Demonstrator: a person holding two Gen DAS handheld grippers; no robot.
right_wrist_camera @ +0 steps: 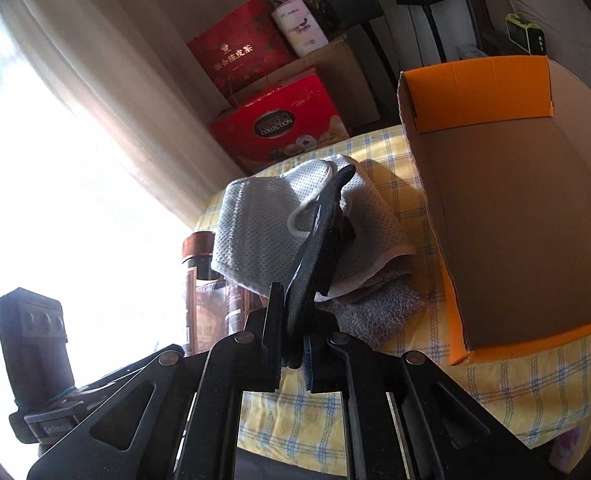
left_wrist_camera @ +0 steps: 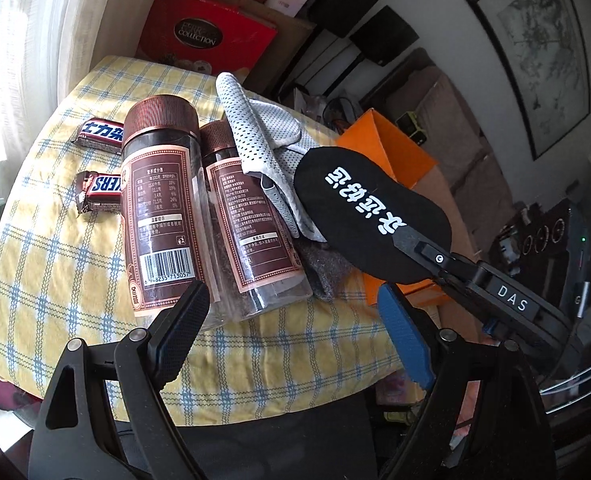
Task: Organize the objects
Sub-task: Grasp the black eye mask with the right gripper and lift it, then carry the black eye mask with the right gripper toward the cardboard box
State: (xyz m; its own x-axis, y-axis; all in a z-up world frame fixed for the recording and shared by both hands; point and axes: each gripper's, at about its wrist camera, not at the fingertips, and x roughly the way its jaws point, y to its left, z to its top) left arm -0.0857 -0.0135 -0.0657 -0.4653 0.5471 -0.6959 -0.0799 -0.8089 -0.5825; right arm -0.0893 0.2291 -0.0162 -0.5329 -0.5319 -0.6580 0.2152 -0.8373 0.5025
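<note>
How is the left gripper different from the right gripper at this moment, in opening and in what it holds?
The left gripper is wide open; the right gripper is shut. The left gripper holds nothing and hangs near the two brown-capped jars; the right gripper pinches a black eye mask with white characters, lifted above the yellow checked cloth. Both point down toward the same table.

A table [left_wrist_camera: 55, 280] draped in yellow-and-blue checked cloth carries 2 brown-capped jars [left_wrist_camera: 163, 208] lying side by side mid-table, 2 Snickers bars [left_wrist_camera: 99, 192] nearer 1 edge, folded cloths [right_wrist_camera: 295, 224] and an orange-edged cardboard box [right_wrist_camera: 507, 208] at the opposite edge.
</note>
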